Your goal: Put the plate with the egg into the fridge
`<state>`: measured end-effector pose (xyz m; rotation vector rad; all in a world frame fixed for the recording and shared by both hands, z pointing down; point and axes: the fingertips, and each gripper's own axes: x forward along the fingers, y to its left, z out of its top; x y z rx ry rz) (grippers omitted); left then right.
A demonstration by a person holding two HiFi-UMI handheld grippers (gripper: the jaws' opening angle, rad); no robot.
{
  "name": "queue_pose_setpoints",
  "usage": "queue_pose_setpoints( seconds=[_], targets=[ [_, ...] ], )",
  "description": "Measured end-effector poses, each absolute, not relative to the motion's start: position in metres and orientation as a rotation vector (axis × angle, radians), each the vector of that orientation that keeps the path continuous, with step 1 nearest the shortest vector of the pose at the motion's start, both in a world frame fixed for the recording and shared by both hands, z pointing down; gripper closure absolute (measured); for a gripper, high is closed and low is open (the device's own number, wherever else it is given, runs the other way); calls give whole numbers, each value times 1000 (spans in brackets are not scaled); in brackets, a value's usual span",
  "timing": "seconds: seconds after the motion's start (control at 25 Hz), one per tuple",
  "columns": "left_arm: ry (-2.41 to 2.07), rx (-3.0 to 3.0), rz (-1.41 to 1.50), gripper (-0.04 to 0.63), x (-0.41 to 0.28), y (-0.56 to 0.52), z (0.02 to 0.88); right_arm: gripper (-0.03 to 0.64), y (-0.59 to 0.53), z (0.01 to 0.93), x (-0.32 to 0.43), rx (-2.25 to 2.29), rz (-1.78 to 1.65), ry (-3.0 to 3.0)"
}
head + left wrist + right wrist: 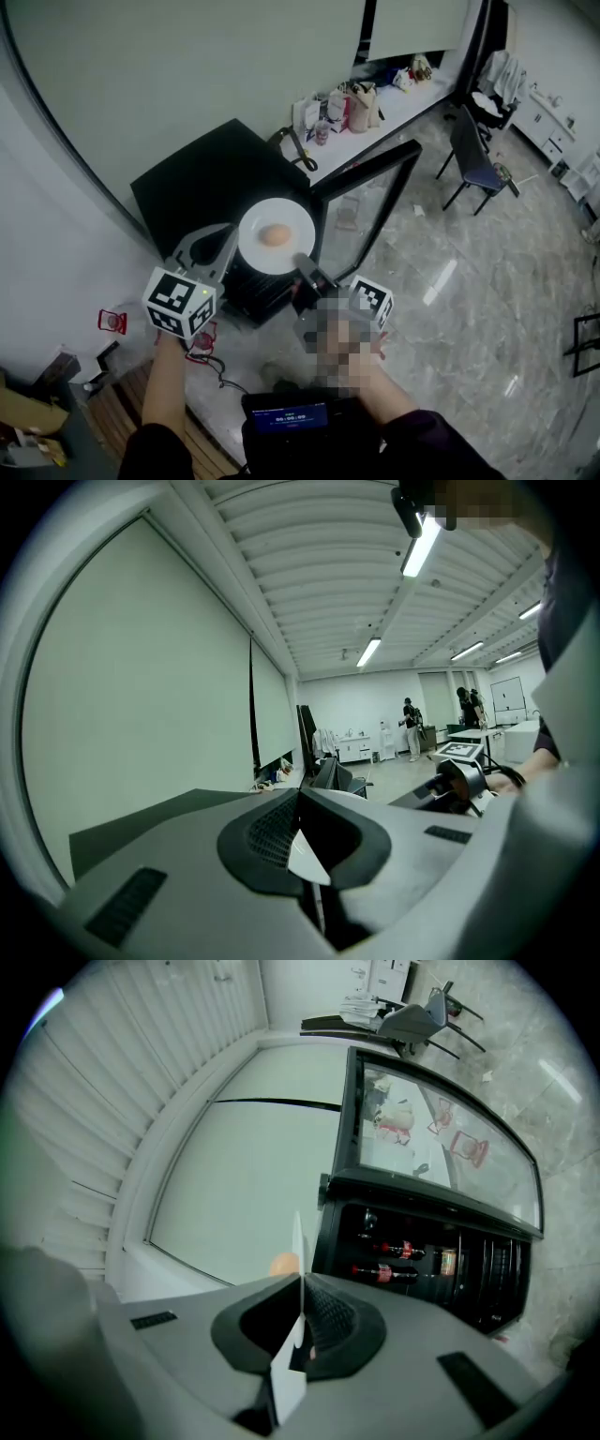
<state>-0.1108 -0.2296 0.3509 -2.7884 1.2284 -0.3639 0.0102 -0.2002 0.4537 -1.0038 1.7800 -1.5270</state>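
- While carried between both tongs, the round white plate (261,251) bearing a brown egg (274,235) is just before the open black fridge (206,178).
- Left tongs (229,246) pinch the plate's left rim.
- Right tongs (306,265) pinch the opposite rim.

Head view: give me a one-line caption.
Left gripper and right gripper hold the plate, egg on it, above the open fridge.

One plate (292,255) and one egg (274,235) were counted, with two grippers: the left gripper (232,242) and the right gripper (304,264). One fridge (202,183) and one dark chair (473,159) were also pictured.
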Motion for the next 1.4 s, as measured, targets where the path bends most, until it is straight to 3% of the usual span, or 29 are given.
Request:
queue_pose_setpoints(
  seconds=[0.48,1.08,1.4],
  targets=[
    [1545,-2769,-263,586,-96,-173,413,600,-166,505,50,-957,-1656,1748],
    [1597,-2809,-307,586,-119,-170,453,600,-164,541,11,-981,-1740,1693],
    [1667,-2845,-345,586,-132,-177,519,600,-178,610,-15,-1025,-1826,1594]
  ],
)
